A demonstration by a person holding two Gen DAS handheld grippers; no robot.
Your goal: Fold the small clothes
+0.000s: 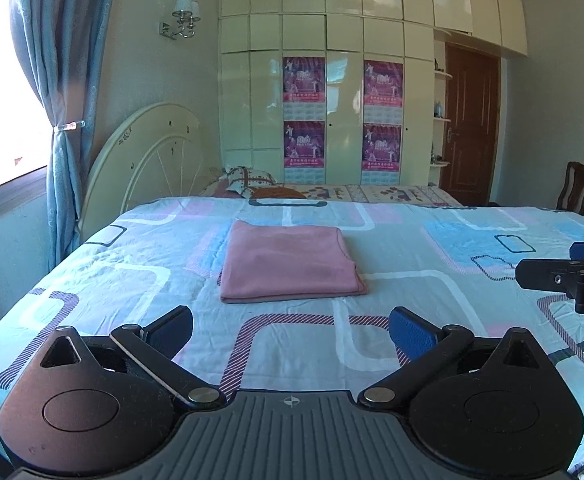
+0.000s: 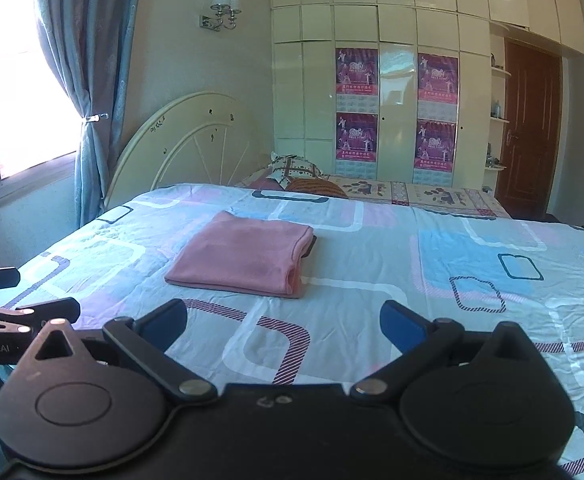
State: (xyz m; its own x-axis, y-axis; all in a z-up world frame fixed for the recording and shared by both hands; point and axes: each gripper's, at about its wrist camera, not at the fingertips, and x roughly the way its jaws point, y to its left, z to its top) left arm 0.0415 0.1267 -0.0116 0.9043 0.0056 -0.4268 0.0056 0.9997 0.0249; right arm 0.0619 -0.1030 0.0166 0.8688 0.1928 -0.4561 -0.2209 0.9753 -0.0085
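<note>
A pink garment (image 1: pixel 287 262) lies folded into a flat rectangle on the patterned bed sheet (image 1: pixel 412 248). In the right wrist view the same pink garment (image 2: pixel 243 254) sits left of centre, its folded edge toward the right. My left gripper (image 1: pixel 289 330) hangs above the sheet, short of the garment, jaws wide apart and empty. My right gripper (image 2: pixel 283 320) is also open with nothing between its blue pads, back from the garment. The right gripper's fingers (image 1: pixel 564 274) show at the right edge of the left wrist view.
A cream headboard (image 1: pixel 147 160) and blue curtain (image 1: pixel 63 112) stand at the left by the window. A second bed with pillows (image 1: pixel 251 182) lies beyond, before a cream wardrobe (image 1: pixel 332 92). A brown door (image 1: pixel 470 128) and a chair (image 1: pixel 576 188) are at the right.
</note>
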